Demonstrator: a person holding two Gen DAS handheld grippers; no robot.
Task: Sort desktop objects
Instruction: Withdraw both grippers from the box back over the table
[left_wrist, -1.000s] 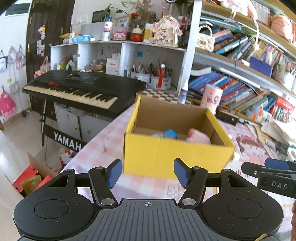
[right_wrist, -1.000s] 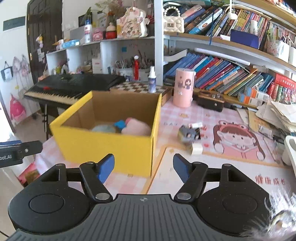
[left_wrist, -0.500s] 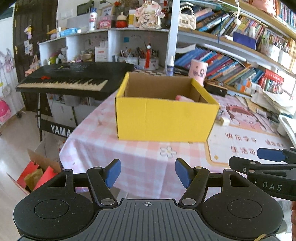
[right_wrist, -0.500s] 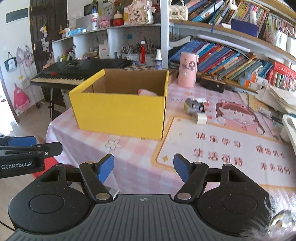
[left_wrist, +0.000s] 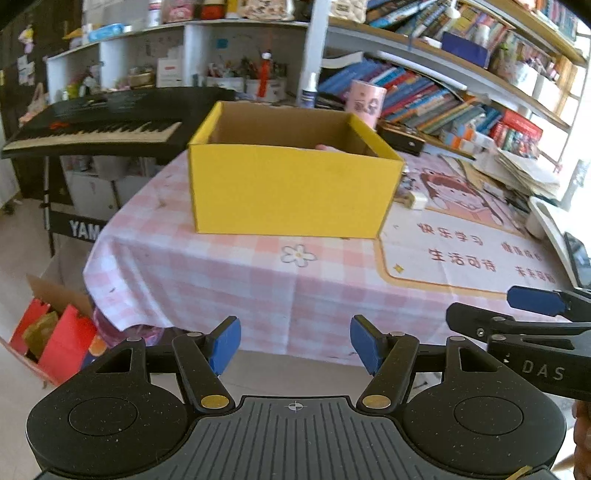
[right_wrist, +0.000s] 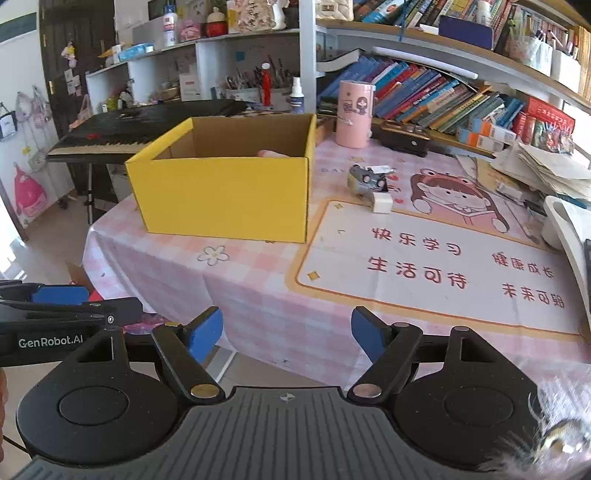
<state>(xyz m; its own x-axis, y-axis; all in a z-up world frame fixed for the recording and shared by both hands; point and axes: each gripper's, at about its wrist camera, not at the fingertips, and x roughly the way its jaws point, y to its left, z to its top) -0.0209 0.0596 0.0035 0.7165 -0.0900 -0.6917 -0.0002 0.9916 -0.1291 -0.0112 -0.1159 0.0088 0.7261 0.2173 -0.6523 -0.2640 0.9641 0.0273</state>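
A yellow cardboard box (left_wrist: 291, 188) (right_wrist: 225, 195) stands on the pink checked tablecloth (left_wrist: 229, 269), with a pink item (right_wrist: 271, 152) just showing inside. A small grey object (right_wrist: 364, 181) and a white block (right_wrist: 381, 203) lie on the cartoon mat (right_wrist: 424, 258) right of the box. My left gripper (left_wrist: 295, 341) is open and empty, held off the table's front edge. My right gripper (right_wrist: 286, 332) is open and empty, also in front of the table; it shows in the left wrist view (left_wrist: 532, 325).
A pink cup (right_wrist: 354, 113) and a black case (right_wrist: 404, 136) stand behind the box before rows of books (right_wrist: 443, 99). A black keyboard (left_wrist: 96, 125) stands left of the table. A white tray (right_wrist: 565, 229) sits at the right edge. A floor box (left_wrist: 48, 336) holds red items.
Both grippers have pulled back from above the box to beyond the table's front edge and lower. Both stayed open and empty.
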